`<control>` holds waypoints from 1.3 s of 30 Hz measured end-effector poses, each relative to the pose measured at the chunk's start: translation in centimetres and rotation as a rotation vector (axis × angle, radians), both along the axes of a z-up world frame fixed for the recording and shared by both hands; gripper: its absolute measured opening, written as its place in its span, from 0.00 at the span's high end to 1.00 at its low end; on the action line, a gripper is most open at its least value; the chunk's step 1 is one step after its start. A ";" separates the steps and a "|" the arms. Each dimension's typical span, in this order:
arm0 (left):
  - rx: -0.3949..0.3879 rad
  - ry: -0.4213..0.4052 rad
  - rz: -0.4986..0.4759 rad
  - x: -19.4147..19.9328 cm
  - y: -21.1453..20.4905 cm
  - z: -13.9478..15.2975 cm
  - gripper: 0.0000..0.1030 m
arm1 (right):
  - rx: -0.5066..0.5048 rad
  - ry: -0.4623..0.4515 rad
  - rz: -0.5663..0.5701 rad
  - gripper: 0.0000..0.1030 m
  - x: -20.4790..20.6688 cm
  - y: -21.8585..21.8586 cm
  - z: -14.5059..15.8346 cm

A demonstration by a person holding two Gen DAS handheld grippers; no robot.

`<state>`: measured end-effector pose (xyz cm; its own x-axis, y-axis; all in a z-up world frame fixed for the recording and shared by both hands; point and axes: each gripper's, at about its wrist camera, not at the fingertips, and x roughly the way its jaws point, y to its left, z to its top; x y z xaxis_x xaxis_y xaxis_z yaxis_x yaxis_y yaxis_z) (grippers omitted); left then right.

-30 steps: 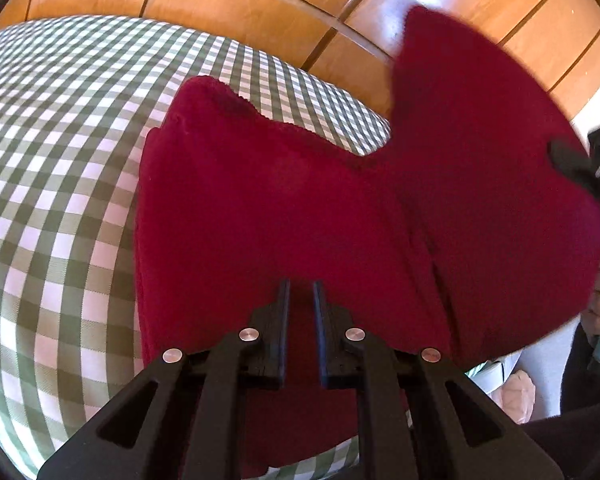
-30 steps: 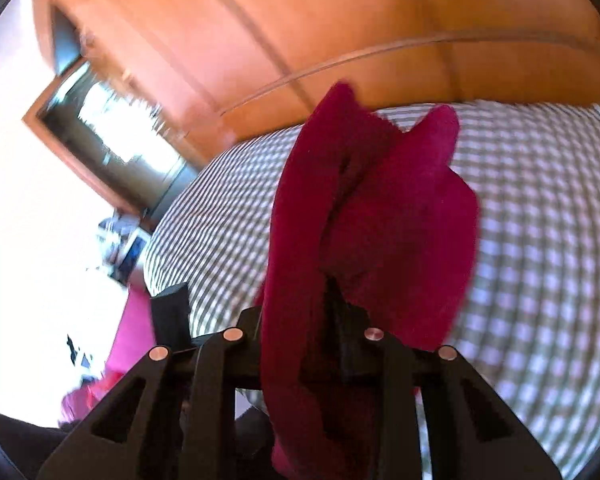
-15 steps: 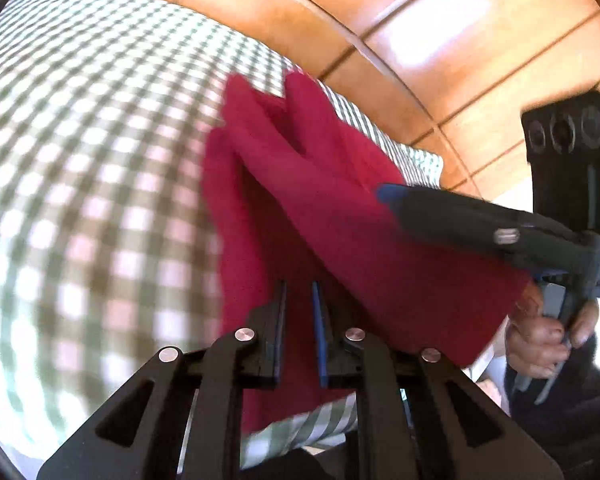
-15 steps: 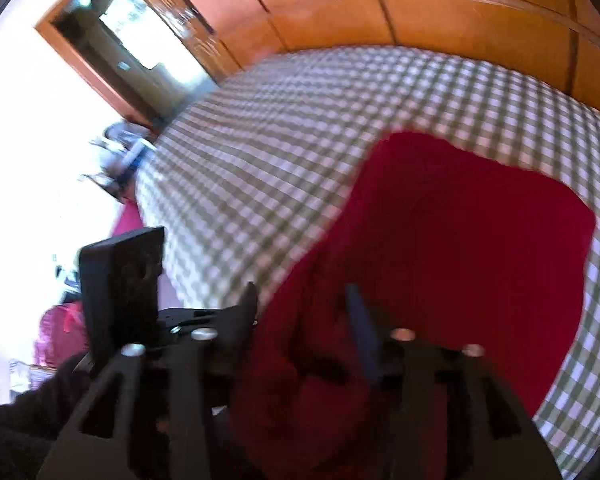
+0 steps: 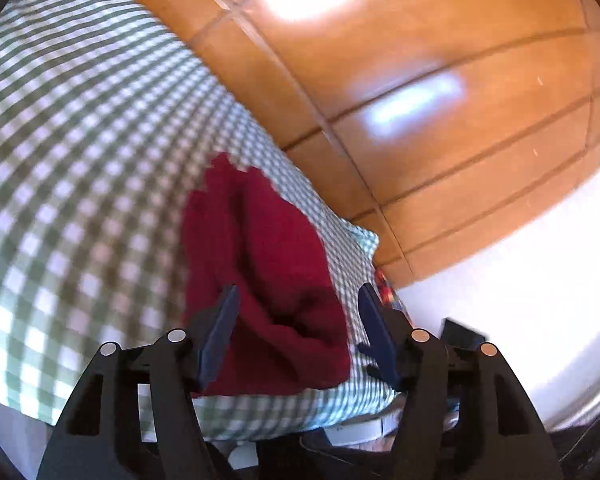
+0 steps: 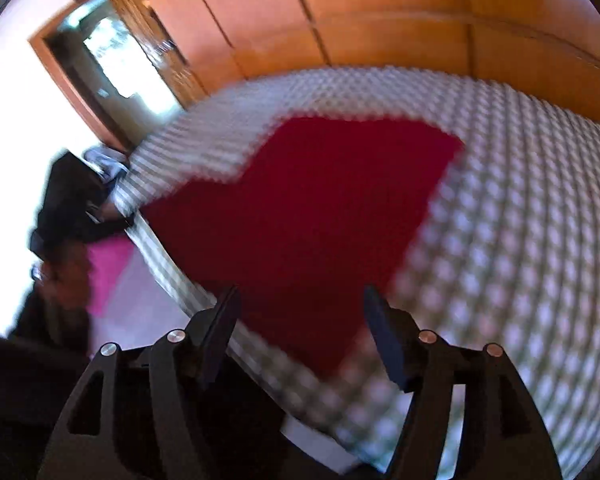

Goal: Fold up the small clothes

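Both pairs of jaws stand wide apart and hold nothing. The left gripper (image 5: 298,320) hangs over the near edge of the red garment (image 5: 260,280), whose bunched, folded end fills the gap between its blue fingers (image 5: 220,332); whether either finger touches the cloth cannot be told. The right gripper (image 6: 300,332) frames the near corner of the same red garment (image 6: 320,216), which in that view lies spread flat, running toward 12 o'clock and out to 2 o'clock. The garment rests on a green-and-white checked cloth (image 5: 80,160) near its front edge, the checks showing at 9 to 11 o'clock in the left view and at 3 o'clock in the right. Orange wooden panels (image 5: 420,100) rise behind. Both views are blurred.
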<state>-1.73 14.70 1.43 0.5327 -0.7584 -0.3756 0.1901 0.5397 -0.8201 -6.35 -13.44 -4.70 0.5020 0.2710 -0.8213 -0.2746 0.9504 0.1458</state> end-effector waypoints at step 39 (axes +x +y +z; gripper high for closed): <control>0.151 0.097 -0.093 8.9 -4.3 -4.1 0.44 | -0.120 -0.163 -0.037 0.47 -2.4 -2.3 1.0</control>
<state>7.15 10.43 -2.64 0.4182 -0.7338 -0.5354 0.1690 0.6420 -0.7478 -8.77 -15.76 -3.67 0.6385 0.1553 -0.7537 -0.2500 0.9682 -0.0123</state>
